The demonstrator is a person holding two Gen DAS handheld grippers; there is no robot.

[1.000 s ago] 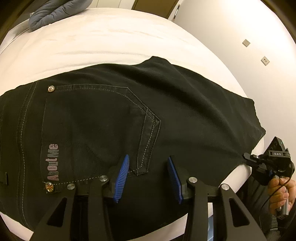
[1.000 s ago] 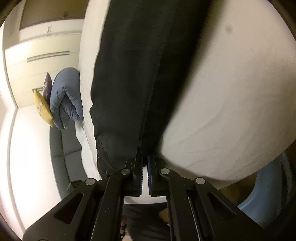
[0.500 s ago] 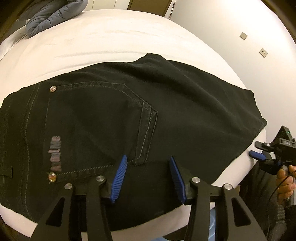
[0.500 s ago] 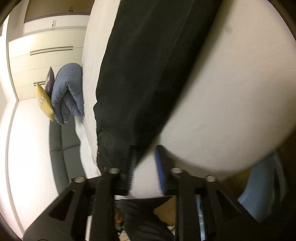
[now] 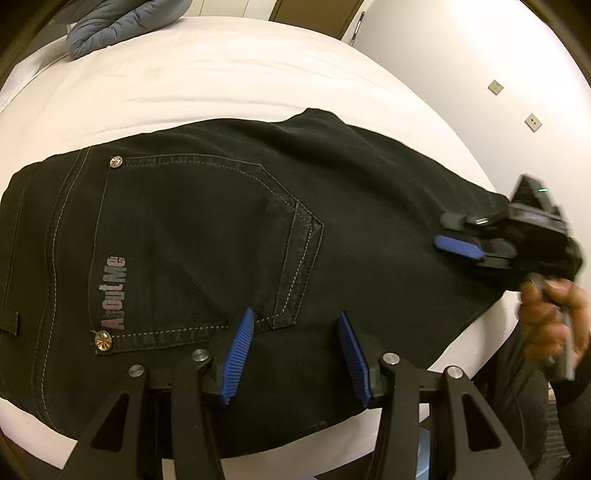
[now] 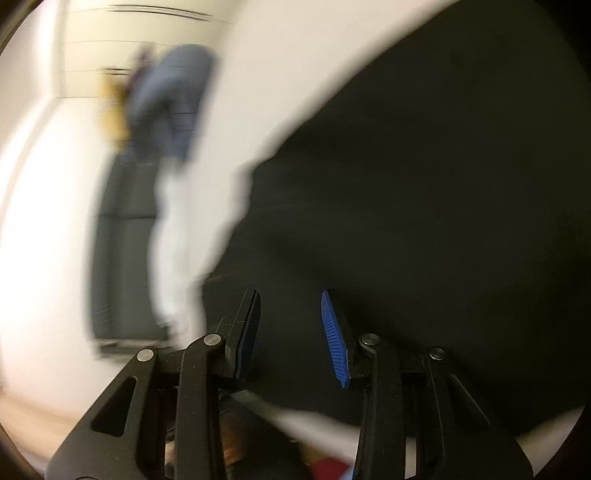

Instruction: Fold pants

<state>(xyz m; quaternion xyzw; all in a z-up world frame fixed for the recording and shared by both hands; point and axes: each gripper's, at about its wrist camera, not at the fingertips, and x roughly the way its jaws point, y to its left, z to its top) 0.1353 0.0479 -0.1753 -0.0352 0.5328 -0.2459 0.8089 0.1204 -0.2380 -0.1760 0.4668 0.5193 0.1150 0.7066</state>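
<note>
White bed (image 5: pixel 221 74) under black pants (image 5: pixel 221 221); blue-grey duvet (image 5: pixel 122 18) behind.

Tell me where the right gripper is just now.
In the left wrist view the right gripper is at the right side, over the leg end of the black pants near the bed's edge.

Both wrist fisheyes look steeply down, close over the black pants (image 5: pixel 229 229) on the white bed (image 5: pixel 221 81), which both views share
</note>
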